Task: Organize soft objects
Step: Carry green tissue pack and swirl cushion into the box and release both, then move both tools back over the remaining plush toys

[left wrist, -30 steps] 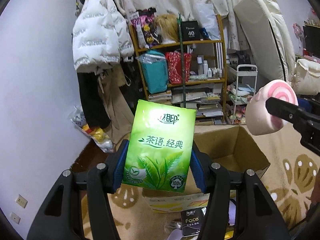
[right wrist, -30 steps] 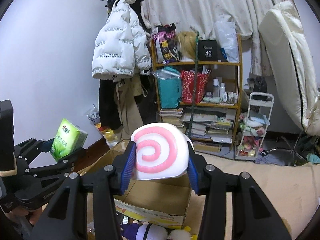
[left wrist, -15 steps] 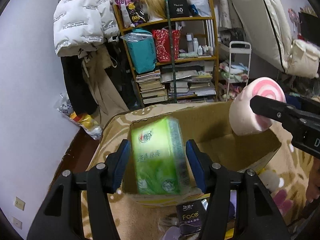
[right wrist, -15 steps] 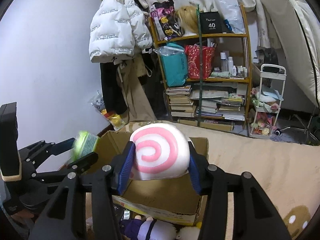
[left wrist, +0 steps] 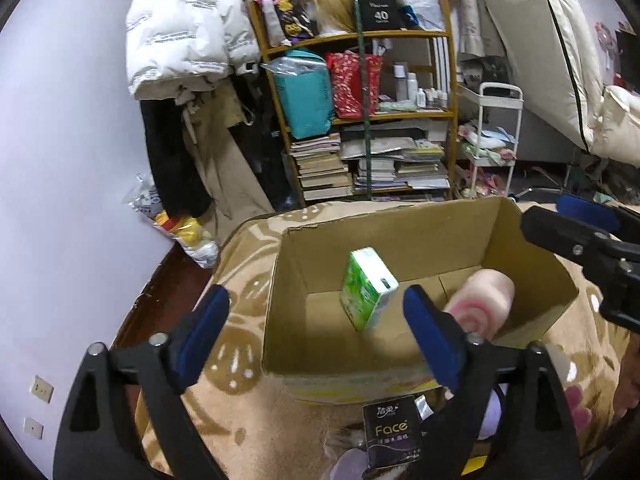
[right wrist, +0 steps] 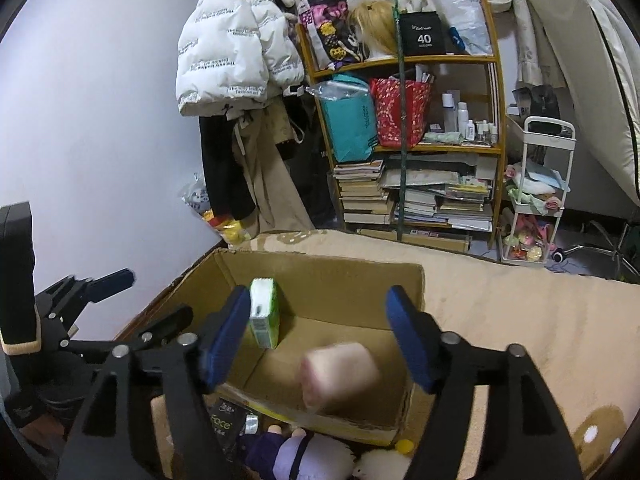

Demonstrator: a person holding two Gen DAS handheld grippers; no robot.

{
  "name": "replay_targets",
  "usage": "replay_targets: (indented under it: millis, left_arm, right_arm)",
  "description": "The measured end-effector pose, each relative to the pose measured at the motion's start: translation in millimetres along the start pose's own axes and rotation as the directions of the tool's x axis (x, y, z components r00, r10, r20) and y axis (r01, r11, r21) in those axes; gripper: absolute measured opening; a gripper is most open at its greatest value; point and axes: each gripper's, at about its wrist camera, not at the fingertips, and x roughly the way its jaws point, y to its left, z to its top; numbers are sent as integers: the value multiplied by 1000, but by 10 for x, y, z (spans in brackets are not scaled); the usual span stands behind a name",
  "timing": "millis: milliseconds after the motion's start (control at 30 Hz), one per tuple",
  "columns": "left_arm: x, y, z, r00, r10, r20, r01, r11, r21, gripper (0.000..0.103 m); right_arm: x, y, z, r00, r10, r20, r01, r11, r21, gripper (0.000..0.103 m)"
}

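Only the right wrist view shows the purple plush doll (right wrist: 296,454) near the cardboard box (left wrist: 400,236). Left gripper (left wrist: 316,330) and right gripper (right wrist: 318,334) tilt down over it, jaws opening, empty; green tissue pack (left wrist: 366,288) and pink swirl cushion (right wrist: 340,376) are inside.

Item count: carton and surroundings
One cardboard box (left wrist: 420,236); inside it, one green tissue pack (left wrist: 366,294) and one pink swirl cushion (left wrist: 478,300). One black tissue pack (left wrist: 394,432) and one plush doll (right wrist: 296,450) outside.

Both the left gripper (left wrist: 316,322) and right gripper (right wrist: 318,326) angle downward, fingers spreading apart, gripping nothing.
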Motion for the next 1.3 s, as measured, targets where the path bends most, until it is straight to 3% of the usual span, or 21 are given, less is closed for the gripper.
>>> replay_targets:
  millis: [133,200,367,833,1067,1300]
  left_arm:
    - [-99,37,-8,1000,14,-17,-14,1000,-8,90]
    - [-182,53,-24,999,35,-14,-35,999,-9,96]
    - [-417,79,-89,998,56,-5,-56,998,-5,98]
    - [-1015,88,-292,998,-2,-61,-2,998,-67,98]
    - [-1136,1,-493,993,-11,-114,2,997,-73,98]
    - [-1137,-13,-674,986,18,-167,-31,996,-80,98]
  right_arm:
    - [-131,19,33,1000,4,-4,-4,1000,8,99]
    - [-240,50,35,1000,1,-1,-1,1000,4,103]
    - [-554,145,-14,1000,-21,1,22,999,-50,103]
    - [-1311,220,-112,994,-74,-75,71,996,-46,103]
    - [-1424,254,-275,982,-128,-137,121,991,-60,103]
    - [-1310,167,-445,957,-185,-224,180,983,-43,103]
